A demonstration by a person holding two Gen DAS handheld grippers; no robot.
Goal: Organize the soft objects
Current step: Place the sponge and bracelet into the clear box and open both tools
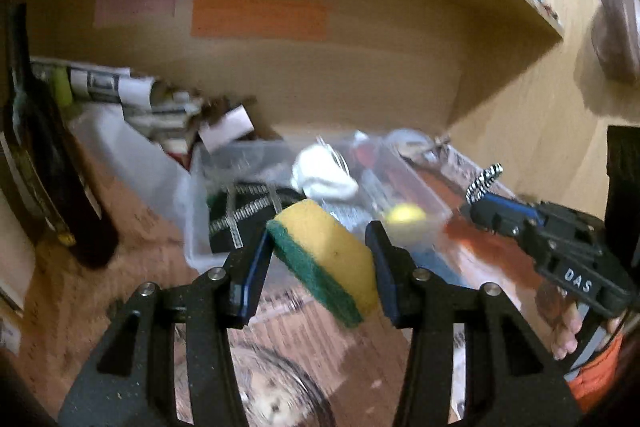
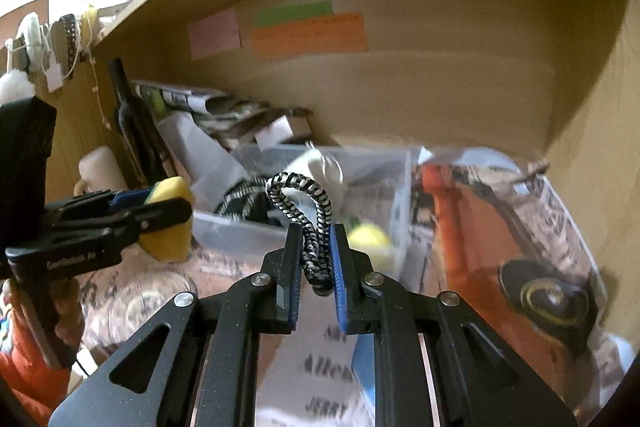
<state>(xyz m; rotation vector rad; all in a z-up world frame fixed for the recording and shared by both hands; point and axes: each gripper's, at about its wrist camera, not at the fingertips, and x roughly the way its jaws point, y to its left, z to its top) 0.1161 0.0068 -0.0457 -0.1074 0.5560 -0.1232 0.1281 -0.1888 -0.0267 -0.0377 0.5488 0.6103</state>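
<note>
So the left claw (image 1: pixel 320 259) is clamped on a yellow sponge (image 1: pixel 334 259) with a green scrub side, held tilted in the air just in front of the clear plastic bin (image 1: pixel 192 203). The right claw (image 2: pixel 316 259) is squeezed shut on a looped black-and-white braided cord (image 2: pixel 304 211), the loop sticking up above the fingers. From the left wrist view you can read "DAS" on a white label on the right claw's body; the label on the left claw, seen from the right wrist, is too blurry to make out.

The bin sits on the table under a wooden shelf and has a white cloth (image 1: pixel 324 175), more braided cord and a yellow ball (image 1: pixel 406 221) in it. Pink (image 2: pixel 214 35), green (image 2: pixel 294 13) and orange (image 2: pixel 310 35) paper notes are stuck on the back panel, writing unreadable. A dark bottle (image 1: pixel 44 163) stands at the left. The printed sheet under the right claw reads "Allen" and "JERRY" (image 2: pixel 326 371), beside an orange car picture (image 2: pixel 492 227).
</note>
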